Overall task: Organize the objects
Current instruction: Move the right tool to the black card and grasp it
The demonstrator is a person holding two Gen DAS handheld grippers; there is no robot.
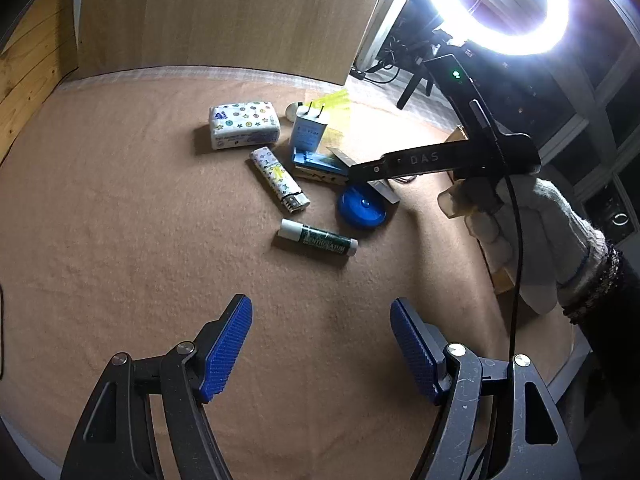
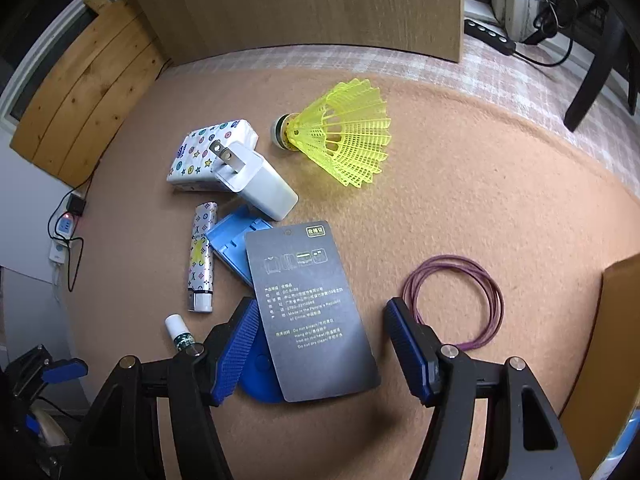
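Note:
A cluster of small items lies on the brown cloth (image 2: 460,200). A grey printed card (image 2: 312,312) rests partly on a blue round lid (image 2: 256,376), between the fingers of my right gripper (image 2: 322,306); the jaws stand open, the left pad at the card's edge, the right pad apart from it. Beyond lie a blue holder (image 2: 234,240), patterned lighter (image 2: 202,256), white charger (image 2: 256,184), tissue pack (image 2: 196,148), yellow shuttlecock (image 2: 348,132), lip balm (image 2: 180,334) and a purple band loop (image 2: 452,300). My left gripper (image 1: 322,320) hangs open over bare cloth, short of the lip balm (image 1: 318,237).
A wooden board (image 2: 300,4) stands upright behind the cloth. A cardboard box (image 2: 608,320) sits at the right edge. A bright ring light (image 1: 496,4) glares at the back right. A gloved hand (image 1: 540,232) holds the right gripper (image 1: 360,172) over the cluster.

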